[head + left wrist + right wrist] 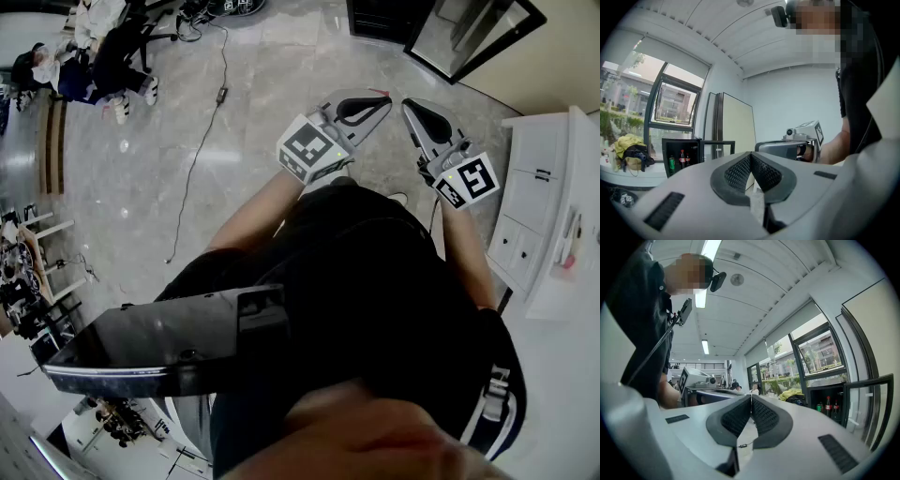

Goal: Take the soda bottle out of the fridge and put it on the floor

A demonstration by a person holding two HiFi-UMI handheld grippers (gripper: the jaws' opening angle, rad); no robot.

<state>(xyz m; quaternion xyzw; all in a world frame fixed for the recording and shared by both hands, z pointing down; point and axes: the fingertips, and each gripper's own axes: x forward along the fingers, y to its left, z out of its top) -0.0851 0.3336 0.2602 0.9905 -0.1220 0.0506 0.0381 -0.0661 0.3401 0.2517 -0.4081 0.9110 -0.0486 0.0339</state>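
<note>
Shut and empty, the grey left gripper [750,153] and right gripper [751,396] may topple the dark soda bottle [682,158] in the far black fridge [679,141] unless opened.

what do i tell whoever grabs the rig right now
Left tool: shut, empty. Right tool: shut, empty. Both are held out in front of the person.
Fridge: some way off by the window, door open. Soda bottles stand inside beside a green can.
Done: door is open, nothing picked up.
Left: go over, grip a bottle, lift it out, set it on the floor.
</note>
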